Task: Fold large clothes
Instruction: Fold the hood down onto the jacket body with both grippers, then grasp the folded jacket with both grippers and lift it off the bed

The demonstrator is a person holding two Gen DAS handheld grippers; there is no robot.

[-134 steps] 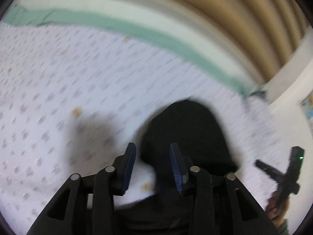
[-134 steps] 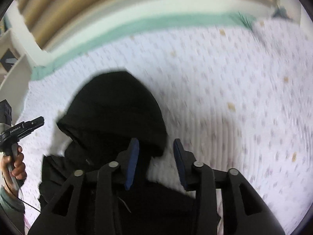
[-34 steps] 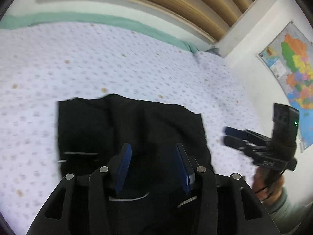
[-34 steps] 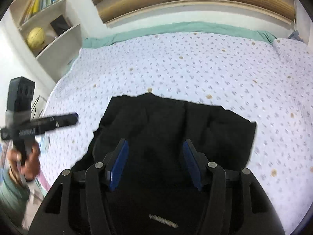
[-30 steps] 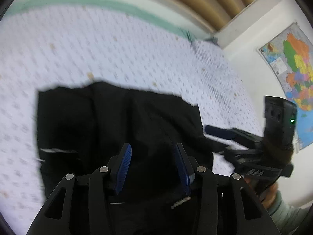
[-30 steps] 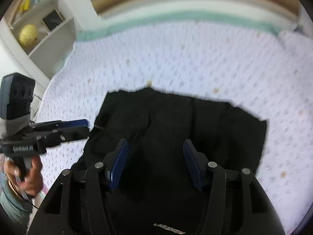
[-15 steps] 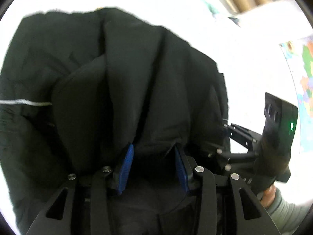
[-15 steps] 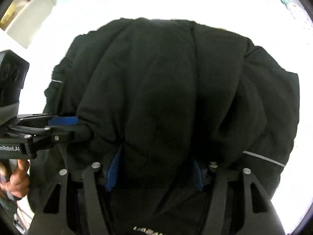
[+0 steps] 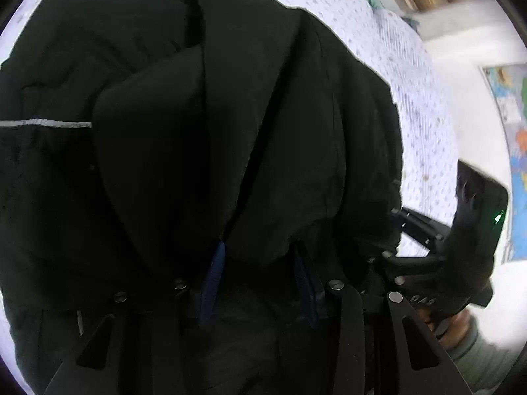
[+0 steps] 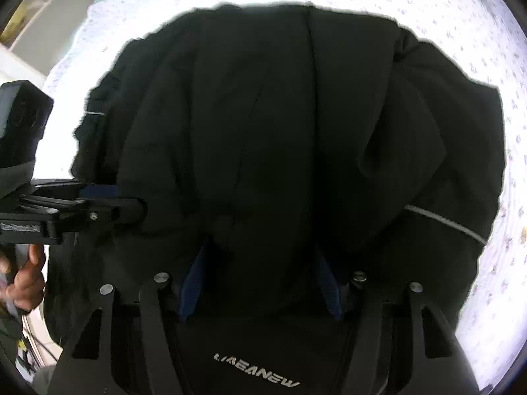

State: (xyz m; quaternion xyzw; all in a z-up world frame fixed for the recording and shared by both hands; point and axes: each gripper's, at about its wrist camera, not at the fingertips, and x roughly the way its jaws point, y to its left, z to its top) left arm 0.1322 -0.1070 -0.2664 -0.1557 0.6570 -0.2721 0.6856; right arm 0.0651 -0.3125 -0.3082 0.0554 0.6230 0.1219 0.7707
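A large black jacket (image 9: 230, 115) lies folded on the bed and fills most of both views; in the right wrist view the jacket (image 10: 296, 115) shows a grey stripe and white lettering near the bottom. My left gripper (image 9: 258, 260) is open, its blue pads pushed in under a thick fold of the jacket. My right gripper (image 10: 260, 260) is open too, its blue pads straddling another fold at the near edge. Each gripper shows in the other's view, the right one (image 9: 398, 223) and the left one (image 10: 131, 204), both with fingertips buried in the cloth.
The jacket rests on a white bedspread (image 9: 411, 82) with small purple dots, also seen around the jacket in the right wrist view (image 10: 461, 16). A wall map (image 9: 510, 105) hangs at the right. White shelves (image 10: 42, 6) stand at the upper left.
Both grippers have dropped from above the bed down onto the jacket's near edge and slid their fingers under its folds. The jacket now fills the views.
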